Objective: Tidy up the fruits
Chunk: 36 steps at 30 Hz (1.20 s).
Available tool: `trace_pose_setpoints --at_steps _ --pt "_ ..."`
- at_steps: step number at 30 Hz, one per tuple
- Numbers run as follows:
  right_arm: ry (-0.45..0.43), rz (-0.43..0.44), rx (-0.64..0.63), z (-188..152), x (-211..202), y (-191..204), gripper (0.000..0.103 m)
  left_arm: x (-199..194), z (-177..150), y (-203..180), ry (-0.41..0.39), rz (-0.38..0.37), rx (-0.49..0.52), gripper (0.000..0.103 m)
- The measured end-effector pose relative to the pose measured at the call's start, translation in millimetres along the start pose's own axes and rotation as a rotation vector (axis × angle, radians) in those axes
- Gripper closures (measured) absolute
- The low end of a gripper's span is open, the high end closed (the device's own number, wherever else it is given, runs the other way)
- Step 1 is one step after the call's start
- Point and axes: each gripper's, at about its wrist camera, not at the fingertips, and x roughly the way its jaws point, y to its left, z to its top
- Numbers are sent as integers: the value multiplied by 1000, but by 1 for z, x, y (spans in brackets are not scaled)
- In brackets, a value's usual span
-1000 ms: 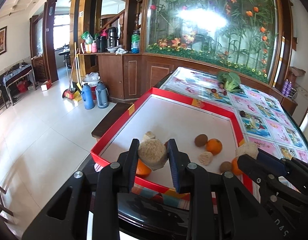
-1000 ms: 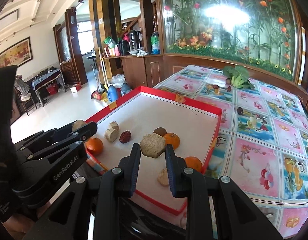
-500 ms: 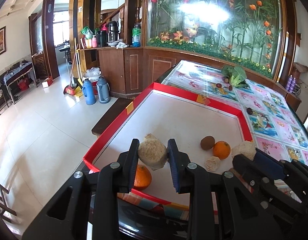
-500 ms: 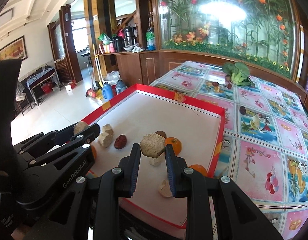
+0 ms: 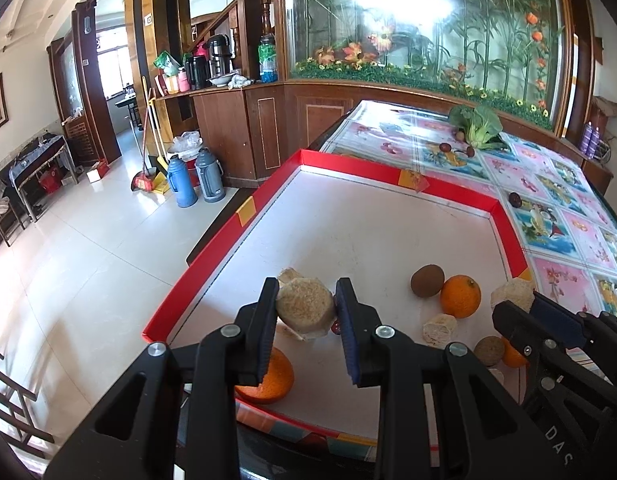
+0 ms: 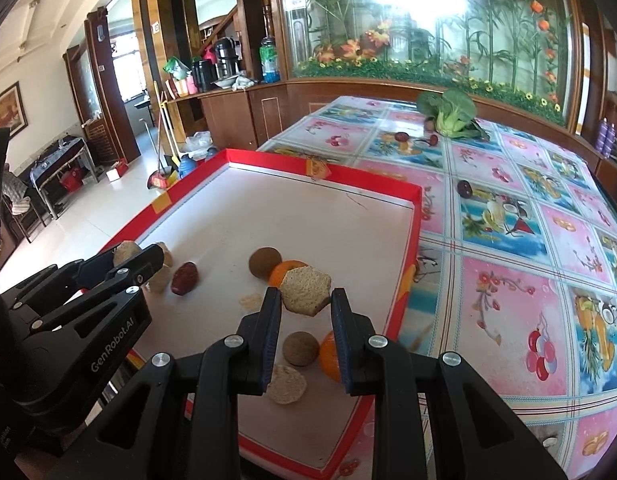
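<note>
A red-rimmed white tray [image 5: 244,210] [image 6: 414,216] lies on the table with fruit scattered at its near end. My left gripper [image 5: 306,306] is shut on a tan hexagonal chunk [image 5: 305,307] held just above the tray's near left corner. My right gripper [image 6: 304,298] is shut on a similar tan hexagonal chunk [image 6: 305,289] over the tray's near middle. In the tray lie oranges [image 5: 460,296] [image 6: 330,356], brown round fruits [image 5: 427,280] [image 6: 264,263], a dark red fruit [image 6: 184,278] and more tan chunks [image 5: 439,329] [image 6: 286,384]. The right gripper [image 5: 548,320] shows at the left wrist view's right edge.
The table carries a colourful fruit-print cloth [image 6: 508,216] with a green leafy vegetable [image 6: 452,114] and small dark fruits [image 6: 464,189] at the far end. Left of the table are tiled floor, two flasks [image 5: 194,182] and wooden cabinets. A planted glass wall stands behind.
Both grippers, each still clamped on its chunk, have moved forward and slightly down over the tray's near end. The fruits in the tray have stayed put.
</note>
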Motion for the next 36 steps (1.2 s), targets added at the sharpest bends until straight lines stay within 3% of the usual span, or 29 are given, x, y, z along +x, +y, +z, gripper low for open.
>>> trace_pose_setpoints --at_steps 12,15,16,20,25,27,31,36 --pt "10 -28 -18 -2 6 1 78 9 0 -9 20 25 38 71" --pt "8 -26 -35 -3 4 2 78 10 1 -11 23 20 43 56" --pt "6 -23 -35 -3 3 2 78 9 0 -11 20 29 44 44" --pt "-41 -50 -60 -3 -12 1 77 -3 0 -12 -24 41 54 35" --pt "-152 -87 -90 -3 -51 -5 63 -45 1 -12 -150 74 68 11" --pt "-197 -80 -70 -2 -70 -11 51 -67 3 -13 -207 81 74 1" --pt "-286 -100 -44 2 -104 -23 46 -113 6 -22 -317 99 101 0" --pt "-375 -86 24 0 -144 -43 25 -158 10 -36 -363 132 145 0"
